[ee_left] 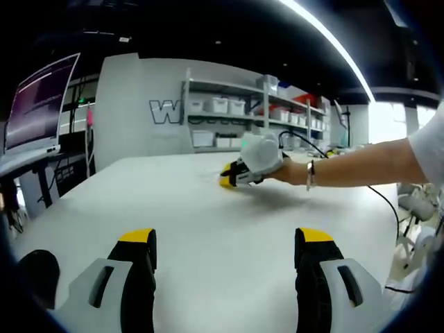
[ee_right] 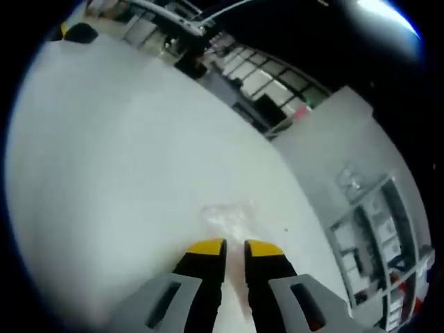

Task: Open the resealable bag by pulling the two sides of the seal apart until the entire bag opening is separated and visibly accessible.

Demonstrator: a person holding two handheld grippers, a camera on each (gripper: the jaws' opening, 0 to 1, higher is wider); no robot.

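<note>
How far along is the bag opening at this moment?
Early stage. Done: nothing, the resealable bag lies flat on the white table, no separated opening visible. In hand: the right tongs, jaws nearly together, sit at the bag's near edge; a grip cannot be confirmed. The left tongs wait open, well away. Left: gripping both sides and pulling the seal apart.

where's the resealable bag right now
In the right gripper view, the clear resealable bag lies flat on the white table, just ahead of the right gripper, whose yellow-tipped jaws stand nearly closed at its near edge.
</note>
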